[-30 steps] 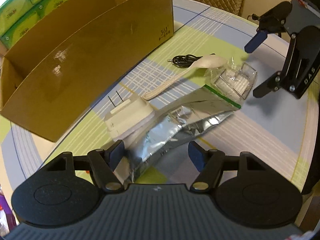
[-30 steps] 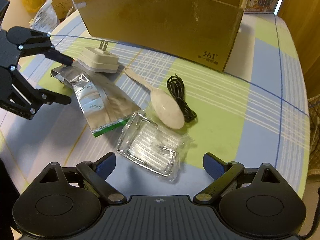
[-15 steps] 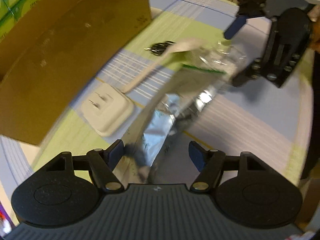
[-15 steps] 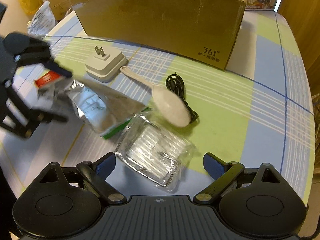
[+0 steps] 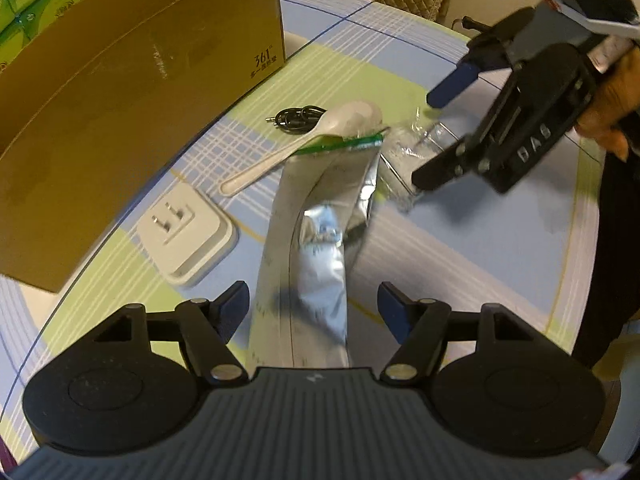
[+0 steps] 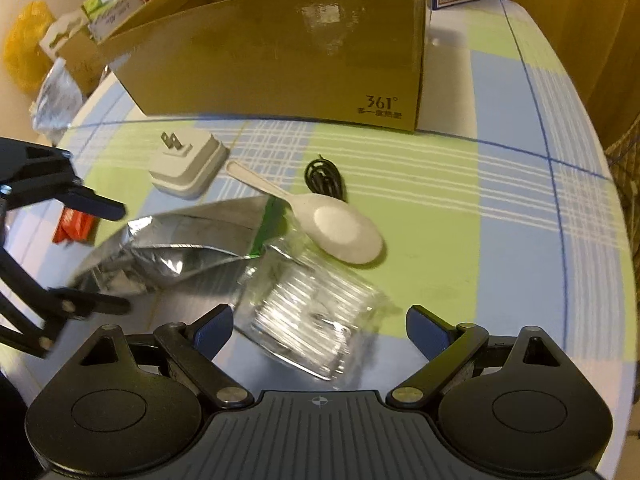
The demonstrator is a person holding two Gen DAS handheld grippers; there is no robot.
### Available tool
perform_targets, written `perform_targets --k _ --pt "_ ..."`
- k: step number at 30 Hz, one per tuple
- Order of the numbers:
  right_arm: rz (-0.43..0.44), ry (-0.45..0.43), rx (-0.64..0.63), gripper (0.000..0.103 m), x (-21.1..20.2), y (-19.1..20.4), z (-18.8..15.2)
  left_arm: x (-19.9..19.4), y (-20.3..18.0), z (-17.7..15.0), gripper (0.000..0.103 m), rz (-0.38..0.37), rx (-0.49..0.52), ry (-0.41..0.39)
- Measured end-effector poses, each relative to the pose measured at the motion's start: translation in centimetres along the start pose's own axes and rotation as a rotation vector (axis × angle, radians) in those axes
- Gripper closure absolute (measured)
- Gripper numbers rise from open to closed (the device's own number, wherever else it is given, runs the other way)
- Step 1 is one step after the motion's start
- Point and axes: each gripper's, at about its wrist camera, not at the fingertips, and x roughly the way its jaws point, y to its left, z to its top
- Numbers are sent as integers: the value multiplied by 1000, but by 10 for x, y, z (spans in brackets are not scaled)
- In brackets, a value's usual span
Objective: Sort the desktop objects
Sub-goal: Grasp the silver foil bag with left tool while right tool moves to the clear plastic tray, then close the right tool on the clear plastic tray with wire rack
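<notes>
A silver foil pouch (image 5: 316, 240) with a green end runs between the fingers of my left gripper (image 5: 314, 310), which is open. From the right wrist view the pouch (image 6: 188, 240) stretches from the left gripper (image 6: 120, 258) toward the white spoon (image 6: 344, 228); I cannot tell if it is off the table. A clear plastic box in a bag (image 6: 316, 320) lies between the fingers of my right gripper (image 6: 320, 330), also open. The left wrist view shows the right gripper (image 5: 428, 138) straddling that box (image 5: 404, 152).
A large open cardboard box (image 6: 280, 60) stands along the back. In front of it lie a white plug adapter (image 6: 188, 168) and a coiled black cable (image 6: 324, 176). A red packet (image 6: 74, 224) lies under the left gripper. A person's hand (image 5: 612, 92) holds the right gripper.
The pouch has swung round, its green end now by the spoon, and a red packet shows where it lay. My right gripper has moved forward around the clear box. Both stay open.
</notes>
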Motion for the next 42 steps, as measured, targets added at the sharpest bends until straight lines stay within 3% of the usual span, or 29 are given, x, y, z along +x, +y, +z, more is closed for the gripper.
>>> perform_targets --k 5,7,8,10,15,19,20,22,26,31,37,38,42 --pt "2 -9 48 12 7 5 3 17 5 3 38 -14 -55 26" --pt "-9 -17 63 12 11 6 4 18 9 -1 46 3 -109 30" --pt "-18 -18 66 15 12 7 4 19 10 -3 54 13 -138 34" --pt "-27 -9 55 29 14 9 5 17 16 -9 55 17 -211 43" --pt "-43 9 -37 36 7 15 -1 9 16 -25 56 -7 -369 71" --pt "-44 56 -108 36 1 18 -11 -2 6 -28 55 -18 -355 78" --pt "-45 61 -105 36 -1 16 -14 -3 4 -27 49 -12 -351 73" --pt "-41 53 -64 34 -4 11 -18 -3 3 -22 44 6 -340 71" --pt "-54 23 3 20 -6 10 -22 7 3 -10 41 22 -301 71" --pt "-77 -13 125 19 -3 7 -31 26 3 0 41 6 -276 114" --pt "-112 -52 166 20 2 7 -37 30 4 -3 46 14 -321 132" --pt "-122 -55 151 29 2 8 -38 29 4 -5 50 25 -331 141" --pt "-114 -63 64 34 2 18 -41 24 0 -11 52 49 -341 161"
